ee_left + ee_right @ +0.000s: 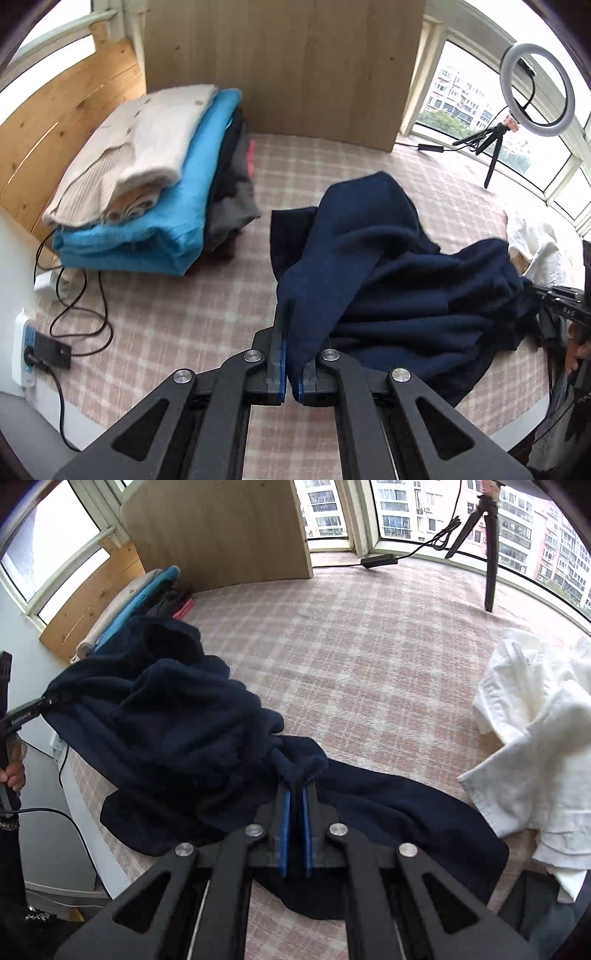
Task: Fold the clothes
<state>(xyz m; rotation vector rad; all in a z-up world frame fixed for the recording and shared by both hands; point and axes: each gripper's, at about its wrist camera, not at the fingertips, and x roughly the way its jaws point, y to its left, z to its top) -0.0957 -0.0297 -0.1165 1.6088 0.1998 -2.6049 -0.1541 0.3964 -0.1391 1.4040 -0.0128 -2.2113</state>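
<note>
A dark navy garment point(399, 273) lies bunched on the pink plaid bed cover point(177, 317). My left gripper point(291, 332) is shut on one edge of it, the cloth running out from between the blue pads and lifted off the cover. In the right wrist view the same navy garment point(177, 731) spreads from the left down to the middle. My right gripper point(295, 794) is shut on a bunched fold of it. The left gripper point(48, 701) shows at the left edge, pinching the far corner of the cloth.
A stack of folded clothes point(147, 177), cream on blue on dark, sits at the back left by a wooden headboard. A crumpled white garment point(535, 731) lies at the right. A ring light on a tripod point(535, 92) stands by the window. Cables and a power strip point(26, 347) lie at the left.
</note>
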